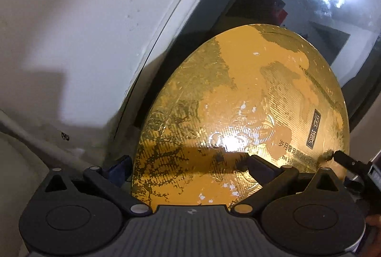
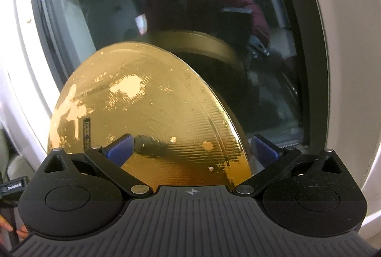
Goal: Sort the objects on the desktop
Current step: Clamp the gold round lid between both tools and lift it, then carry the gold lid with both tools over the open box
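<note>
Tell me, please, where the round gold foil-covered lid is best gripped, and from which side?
Grip the round gold foil-covered lid at its thin near rim, from opposite sides, one pad above and one below. It is flat and wide, so only the edge fits between the jaws. Both grippers, left and right, already straddle it there.

A round gold lid [image 1: 240, 109] fills the lower centre of both wrist views – foil worn and patchy. A dark label with characters sits at its right in the left view.
</note>
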The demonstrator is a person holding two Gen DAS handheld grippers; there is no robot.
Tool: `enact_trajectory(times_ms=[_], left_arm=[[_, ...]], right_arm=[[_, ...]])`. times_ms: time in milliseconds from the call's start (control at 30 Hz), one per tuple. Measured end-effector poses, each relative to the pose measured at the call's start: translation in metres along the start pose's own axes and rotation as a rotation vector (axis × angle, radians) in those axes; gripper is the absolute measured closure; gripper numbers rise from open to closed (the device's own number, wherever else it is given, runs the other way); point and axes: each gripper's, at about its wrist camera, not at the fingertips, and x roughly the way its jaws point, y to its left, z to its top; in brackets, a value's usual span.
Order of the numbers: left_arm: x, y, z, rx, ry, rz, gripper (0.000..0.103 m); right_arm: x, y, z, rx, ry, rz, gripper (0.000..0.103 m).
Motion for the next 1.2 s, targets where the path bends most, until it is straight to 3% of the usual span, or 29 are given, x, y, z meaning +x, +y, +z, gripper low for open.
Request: enact_trajectory(times_ms=[167, 400, 533, 833, 933, 1200], left_arm=[[-0.024, -0.018, 0.012, 0.044, -0.075, -0.015, 0.002], [-0.086, -0.059, 0.038, 0.086, -0.158, -0.091, 0.002], [-0.125, -0.082, 0.042, 0.092, -0.177, -0.113, 0.002], [-0.181, -0.128, 0.03, 0.097, -0.161, -0.143, 0.002], [-0.175, -0.139, 0.015, 0.1, -0.142, -0.152, 0.002], [-0.22, -0.171, -0.022, 0.085, -0.081, -0.177, 0.002]], right_arm=[[-0.017, 0.021, 0.007, -0.088, -0.046, -0.043, 0.003], [-0.085, 0.048, 0.045, -0.119, -0.157, -0.044, 0.003], [-0.131, 0.068, 0.062, -0.152, -0.17, -0.073, 0.003], [-0.23, 0.084, 0.074, -0.182, -0.145, -0.128, 0.003], [-0.261, 0.087, 0.072, -0.166, -0.115, -0.164, 0.003], [-0.337, 0.093, 0.06, -0.13, -0.07, -0.234, 0.003]])
